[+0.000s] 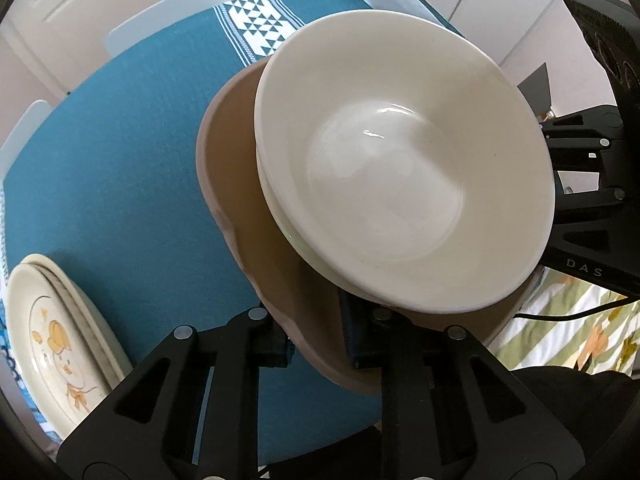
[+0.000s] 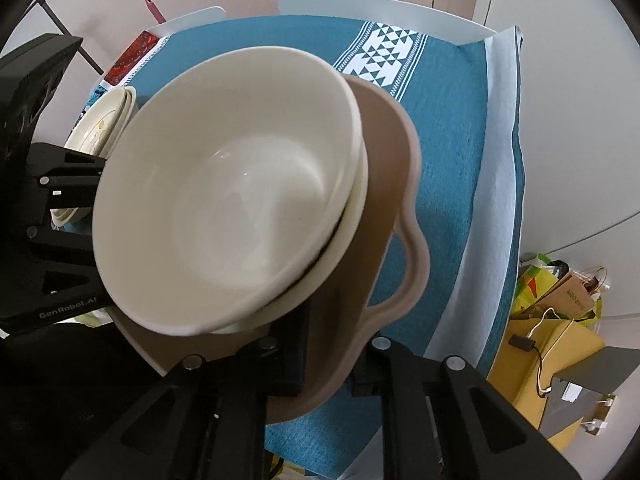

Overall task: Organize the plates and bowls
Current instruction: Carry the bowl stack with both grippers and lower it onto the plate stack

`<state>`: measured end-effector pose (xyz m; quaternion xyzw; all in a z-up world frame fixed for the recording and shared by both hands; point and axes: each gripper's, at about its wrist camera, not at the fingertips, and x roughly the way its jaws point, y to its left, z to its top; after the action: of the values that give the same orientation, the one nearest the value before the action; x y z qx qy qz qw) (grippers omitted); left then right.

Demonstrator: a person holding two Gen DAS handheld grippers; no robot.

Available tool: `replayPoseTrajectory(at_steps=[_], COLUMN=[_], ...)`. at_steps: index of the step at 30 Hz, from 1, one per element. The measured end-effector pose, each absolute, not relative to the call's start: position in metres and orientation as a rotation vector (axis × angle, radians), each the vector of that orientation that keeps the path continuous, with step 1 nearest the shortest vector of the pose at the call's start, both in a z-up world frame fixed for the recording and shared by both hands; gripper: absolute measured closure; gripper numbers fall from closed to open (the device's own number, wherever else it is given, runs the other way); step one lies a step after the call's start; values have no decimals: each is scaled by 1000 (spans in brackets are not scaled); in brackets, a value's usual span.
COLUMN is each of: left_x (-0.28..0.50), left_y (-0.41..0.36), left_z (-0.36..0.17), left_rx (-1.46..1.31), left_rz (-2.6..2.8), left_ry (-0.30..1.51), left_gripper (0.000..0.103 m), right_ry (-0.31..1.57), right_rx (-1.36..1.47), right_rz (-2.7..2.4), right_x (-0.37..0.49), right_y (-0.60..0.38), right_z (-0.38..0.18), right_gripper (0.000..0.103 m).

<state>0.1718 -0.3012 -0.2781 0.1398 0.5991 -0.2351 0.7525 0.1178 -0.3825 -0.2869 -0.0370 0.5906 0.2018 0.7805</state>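
A tan tray with a wavy rim (image 1: 236, 184) carries a stack of white bowls (image 1: 404, 172). My left gripper (image 1: 320, 340) is shut on the tray's rim on one side. My right gripper (image 2: 324, 356) is shut on the tray's rim (image 2: 400, 208) on the opposite side. The tray is tilted and held above the teal tablecloth (image 1: 128, 152). The white bowls (image 2: 224, 200) fill the middle of the right wrist view. The right gripper's body shows at the right edge of the left wrist view, the left gripper's body at the left edge of the right wrist view.
Stacked floral plates (image 1: 52, 340) lie on the table at the lower left, and show in the right wrist view (image 2: 100, 120) behind the bowls. White chairs (image 2: 380, 8) stand at the far side. Bags and a cardboard box (image 2: 560, 320) sit on the floor at right.
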Motion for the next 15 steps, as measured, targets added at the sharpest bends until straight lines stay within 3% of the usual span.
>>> replayPoseTrajectory(at_steps=[15], left_x=[169], left_y=[-270], left_z=[-192], left_rx=[287], left_rz=[-443], left_ry=[1207], left_gripper=[88], right_ry=[1191], right_rx=[-119], right_rz=[447], right_x=[122], right_y=[-357], right_z=[-213], right_gripper=[90])
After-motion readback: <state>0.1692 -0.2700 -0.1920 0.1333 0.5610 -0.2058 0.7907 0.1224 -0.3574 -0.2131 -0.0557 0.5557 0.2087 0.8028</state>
